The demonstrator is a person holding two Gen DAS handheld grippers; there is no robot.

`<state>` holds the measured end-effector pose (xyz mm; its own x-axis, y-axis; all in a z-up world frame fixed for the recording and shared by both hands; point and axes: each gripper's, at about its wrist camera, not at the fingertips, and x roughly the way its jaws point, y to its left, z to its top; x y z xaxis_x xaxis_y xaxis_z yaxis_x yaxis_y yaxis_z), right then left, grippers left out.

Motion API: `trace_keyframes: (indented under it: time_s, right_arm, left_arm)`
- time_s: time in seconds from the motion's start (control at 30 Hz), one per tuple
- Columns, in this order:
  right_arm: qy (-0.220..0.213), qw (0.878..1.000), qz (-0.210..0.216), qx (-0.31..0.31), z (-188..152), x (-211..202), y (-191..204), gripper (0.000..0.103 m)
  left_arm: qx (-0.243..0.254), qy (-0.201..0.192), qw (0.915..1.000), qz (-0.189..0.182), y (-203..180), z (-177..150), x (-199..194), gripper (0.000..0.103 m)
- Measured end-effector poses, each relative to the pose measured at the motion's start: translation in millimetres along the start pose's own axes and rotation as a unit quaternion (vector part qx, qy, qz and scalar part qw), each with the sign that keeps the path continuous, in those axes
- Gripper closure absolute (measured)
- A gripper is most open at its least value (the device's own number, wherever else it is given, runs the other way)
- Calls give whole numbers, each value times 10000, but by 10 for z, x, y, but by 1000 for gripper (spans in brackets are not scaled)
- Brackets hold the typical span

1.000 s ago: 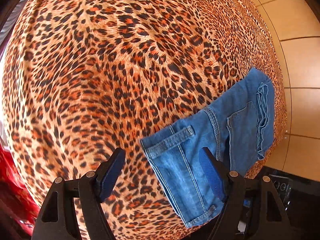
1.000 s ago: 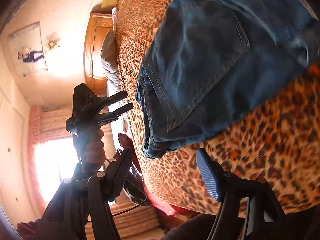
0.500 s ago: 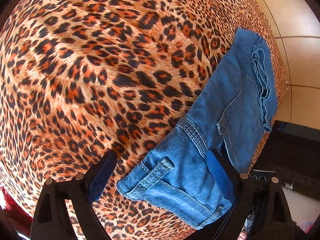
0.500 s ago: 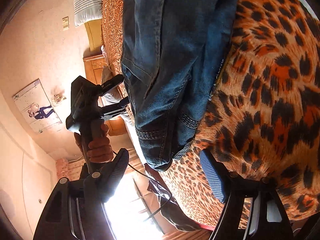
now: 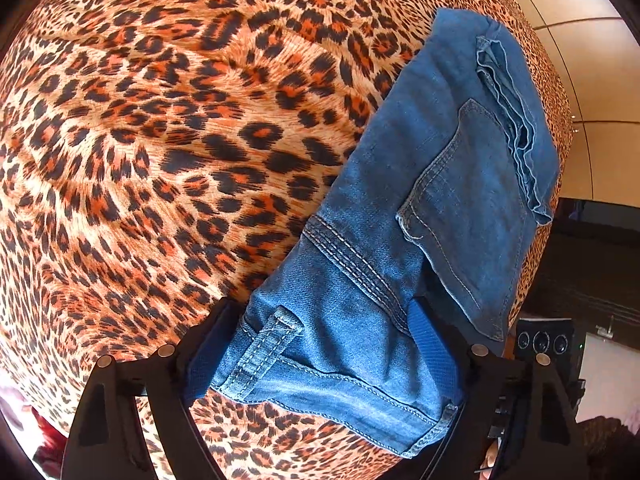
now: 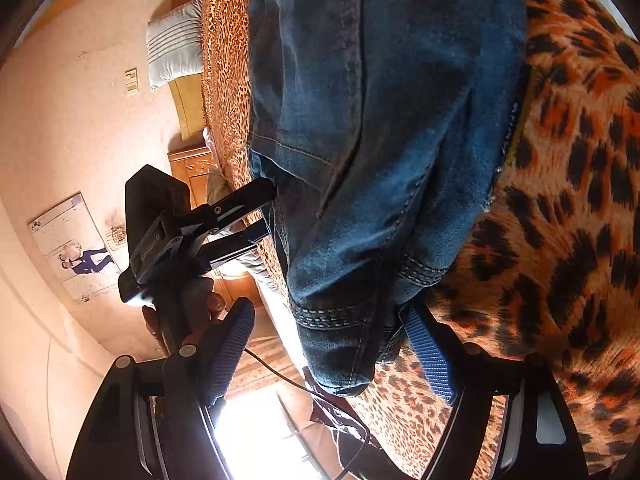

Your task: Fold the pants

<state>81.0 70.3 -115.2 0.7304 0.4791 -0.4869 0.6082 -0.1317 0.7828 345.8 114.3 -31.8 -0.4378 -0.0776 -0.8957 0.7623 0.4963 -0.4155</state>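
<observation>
Both grippers moved onto jeans, waistband between open jaws, left just narrowing.

The pants are blue denim jeans, folded into a compact bundle that lies flat on the leopard-print bed near its edge. A back pocket faces up, hemmed leg ends are stacked along the far side, and the waistband with a belt loop is nearest
</observation>
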Motion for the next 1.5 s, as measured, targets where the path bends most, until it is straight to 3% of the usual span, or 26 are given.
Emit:
trace_keyframes:
  time_s: [0.1,0.2,0.23,0.27,0.33,0.4,0.53,0.6,0.73,0.9,1.07,1.27,1.33,1.37,1.43,1.5]
  right_arm:
    - [-123,9985,27,535,-77,-41,-205,34]
    - [-81,9993,81,350,-40,95,-79,15]
    - [27,9998,133,124,-40,165,-6,19]
    - [130,9998,157,-68,-29,234,38,42]
    - [319,9991,286,18,21,321,-9,79]
    - [358,9984,408,181,2,285,-50,79]
    - [466,9967,659,-67,-1,135,119,79]
    - [472,9959,744,-204,10,52,213,79]
    - [493,9940,943,-264,63,-120,255,79]
    - [499,9896,1329,-234,226,-285,352,79]
    - [331,9794,1991,-14,663,-640,458,78]
    - [36,9646,2601,432,1589,-1298,346,74]
    - [-293,9631,2572,743,1908,-1539,164,70]
    - [-387,9612,2570,930,2062,-1621,32,62]
    - [-286,9588,2393,1506,2349,-1728,-272,50]
    - [-274,9548,2327,1828,2527,-1882,-493,50]
  left_arm:
    - [-72,19,10000,10,78,-40,-71,18]
    - [-101,-38,9999,96,16,-4,-9,16]
    - [-93,-57,9999,134,14,-18,-17,16]
    - [-98,-96,9997,185,21,-40,-34,21]
    - [-169,-179,9994,231,64,-91,-79,34]
    - [-331,-224,9992,8,66,-149,-142,48]
    - [-424,-465,9978,-188,-21,-267,-212,67]
    - [-592,-632,9952,-459,-48,-328,-269,77]
    - [-928,-1092,9846,-997,-111,-387,-476,80]
    - [-1228,-1470,9734,-1255,-266,-268,-725,80]
    - [-1207,-1772,9689,-1234,-739,151,-919,80]
    - [-1010,-1734,9760,-845,-1728,1028,-652,78]
    - [-933,-1479,9833,-512,-2046,1409,-354,75]
    - [-984,-1305,9861,-291,-2185,1573,-168,71]
    - [-1054,-936,9898,212,-2430,1861,179,65]
    - [-1042,-854,9898,457,-2658,2038,313,51]
